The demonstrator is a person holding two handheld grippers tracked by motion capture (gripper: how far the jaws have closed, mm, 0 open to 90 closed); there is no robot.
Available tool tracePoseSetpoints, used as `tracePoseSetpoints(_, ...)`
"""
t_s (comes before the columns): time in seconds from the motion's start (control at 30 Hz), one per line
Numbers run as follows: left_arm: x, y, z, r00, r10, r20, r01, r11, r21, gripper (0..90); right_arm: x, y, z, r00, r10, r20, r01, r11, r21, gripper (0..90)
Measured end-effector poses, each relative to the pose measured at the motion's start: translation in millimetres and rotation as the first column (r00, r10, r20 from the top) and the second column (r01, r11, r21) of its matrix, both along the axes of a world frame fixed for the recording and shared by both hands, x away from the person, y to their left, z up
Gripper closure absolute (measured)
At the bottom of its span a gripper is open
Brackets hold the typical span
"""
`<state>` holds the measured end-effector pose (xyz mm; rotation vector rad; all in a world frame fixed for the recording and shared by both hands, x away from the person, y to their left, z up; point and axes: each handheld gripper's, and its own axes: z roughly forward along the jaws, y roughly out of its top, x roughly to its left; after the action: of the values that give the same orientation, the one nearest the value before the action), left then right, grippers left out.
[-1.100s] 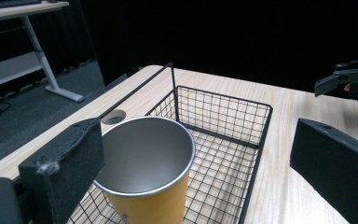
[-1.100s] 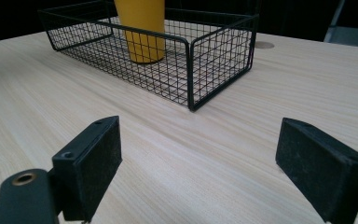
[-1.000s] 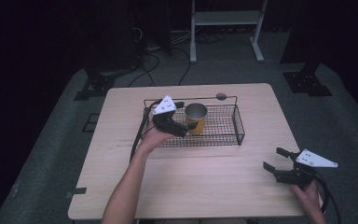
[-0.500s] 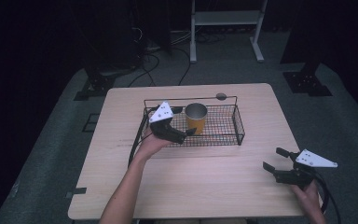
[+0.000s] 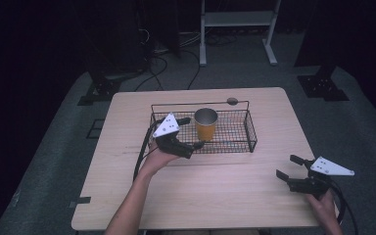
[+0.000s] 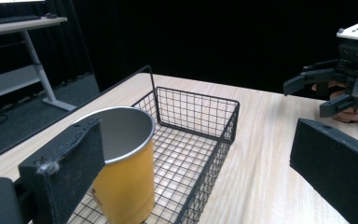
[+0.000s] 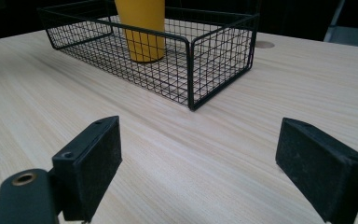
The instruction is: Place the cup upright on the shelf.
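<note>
Left gripper (image 5: 188, 133), black with 2 flat padded jaws and a grey three-cornered plate on top, is wide open and holds nothing. It sits at the near left corner of the black wire basket (image 5: 248, 128). The yellow metal cup with a shiny silver inside (image 5: 206, 124) stands upright in the basket, just beside one jaw pad. If that pad bumps the cup's side, I think the tall cup could tip over or slide. A jaw could also snag on the basket wires and drag it across the pale wooden table (image 5: 215, 196). Right gripper (image 5: 294, 172) is open too, empty, well apart near the table's right edge.
</note>
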<state>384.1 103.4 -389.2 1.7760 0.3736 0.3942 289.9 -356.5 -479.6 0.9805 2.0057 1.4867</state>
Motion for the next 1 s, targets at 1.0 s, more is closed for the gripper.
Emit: tracePoseSetpoints(1.0, -46.3, 6.9, -11.2, 0.9989, -0.036, 0.030, 0.037, 0.9987, -0.036, 2.4, 0.2, -0.1, -0.1, 1.0000, -0.003, -0.002, 0.003, 1.000, 0.000, 13.2)
